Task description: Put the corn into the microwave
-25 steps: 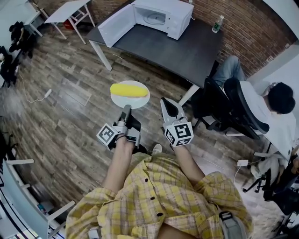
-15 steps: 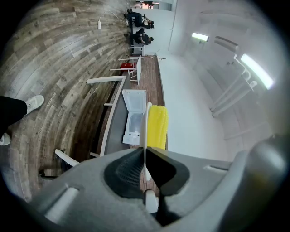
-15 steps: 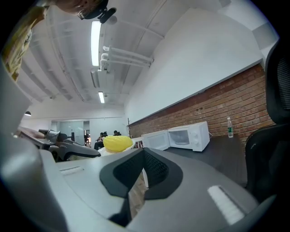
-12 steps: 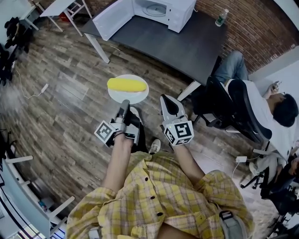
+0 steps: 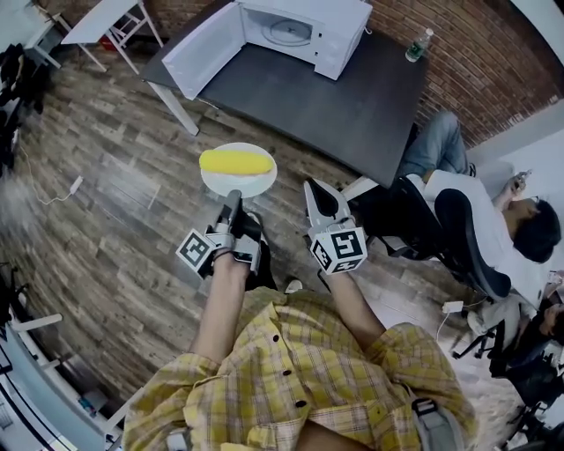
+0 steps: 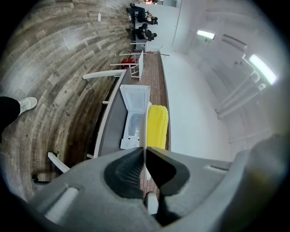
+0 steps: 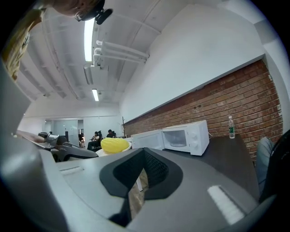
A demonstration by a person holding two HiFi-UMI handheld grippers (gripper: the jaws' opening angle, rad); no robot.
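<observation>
Only a thin plate [image 6: 145, 131] edge shows between clamped left fingers [image 6: 127, 170] (corn [image 6: 157, 127] atop); right fingers [image 7: 154, 170] meet empty.

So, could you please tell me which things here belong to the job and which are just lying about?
For the job: corn, its plate, left tool gripping the plate's rim, open microwave on the dark table.
Lying about: water bottle, white side table, occupied office chair.

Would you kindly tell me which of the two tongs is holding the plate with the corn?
The left tongs: their jaws pinch the rim of the white plate carrying the corn. The right tongs beside them are closed on nothing.
</observation>
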